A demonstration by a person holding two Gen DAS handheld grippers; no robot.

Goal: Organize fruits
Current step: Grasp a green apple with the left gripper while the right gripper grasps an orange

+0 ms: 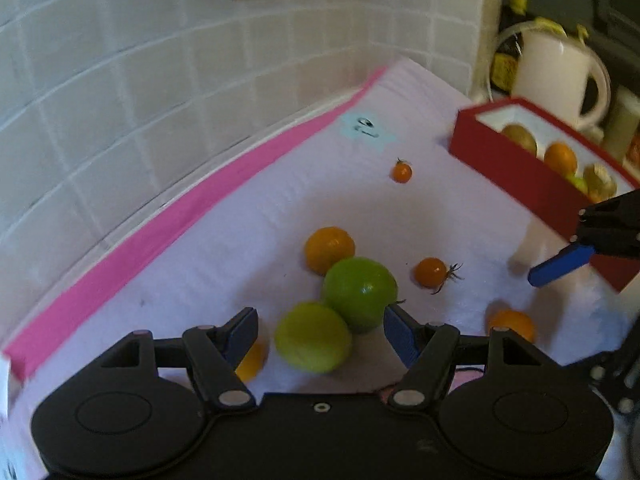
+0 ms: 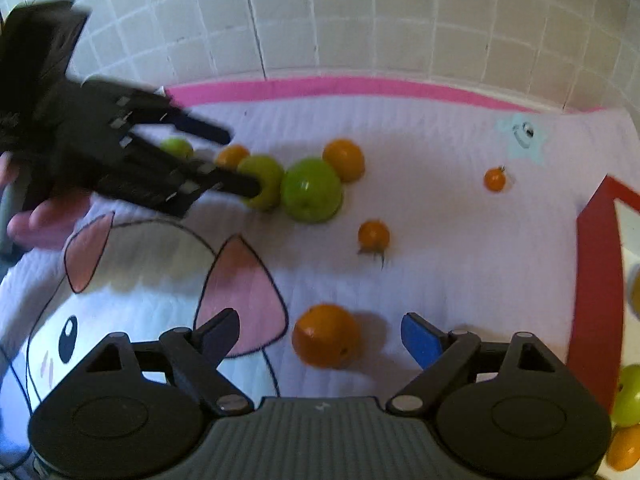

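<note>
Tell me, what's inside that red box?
In the left wrist view the red box holds a brownish fruit, an orange one, a pale lumpy piece and a bit of green. Its near wall hides whatever lies lower.

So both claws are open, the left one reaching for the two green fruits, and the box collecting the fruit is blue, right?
Nearly. The box is red, not blue; only the claw pads are blue. The left wrist view shows its red walls with fruit inside. The rest holds: the left claw is open by the two green fruits, and the right claw is open too.
</note>
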